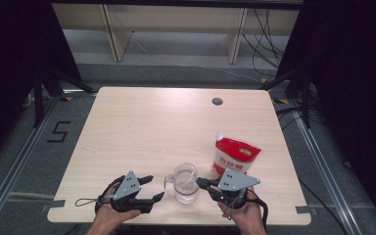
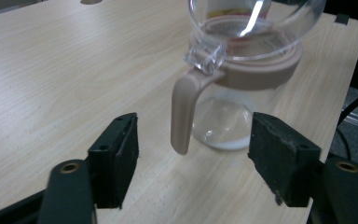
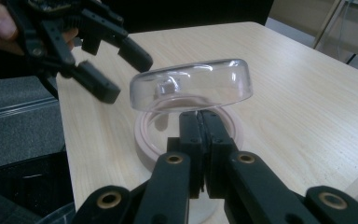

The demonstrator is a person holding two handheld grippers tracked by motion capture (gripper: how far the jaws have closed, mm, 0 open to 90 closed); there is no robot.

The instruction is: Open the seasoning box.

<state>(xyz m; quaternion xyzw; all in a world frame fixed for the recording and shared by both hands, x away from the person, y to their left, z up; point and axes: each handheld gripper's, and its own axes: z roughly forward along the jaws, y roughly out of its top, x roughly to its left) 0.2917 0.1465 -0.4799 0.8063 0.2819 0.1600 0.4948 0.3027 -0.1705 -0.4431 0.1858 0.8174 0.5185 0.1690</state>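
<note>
The jug's (image 2: pixel 233 88) upright handle (image 2: pixel 182 112) stands just ahead between the open, empty left fingers (image 2: pixel 116 154); the shut right gripper (image 3: pixel 200 140) pinches its rim.

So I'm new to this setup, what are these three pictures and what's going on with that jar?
A person stands at a wooden table with a hand-held pair of tongs in each hand. One picture looks down from above; the other two come from cameras riding on each pair.

On the table stand a clear jar with a pinkish collar and handle, its domed clear lid tipped open, and behind it a red and white pouch.

The right tongs are shut at the jar's rim, apparently pinching it. The left tongs stand open in front of the handle, touching nothing.
</note>
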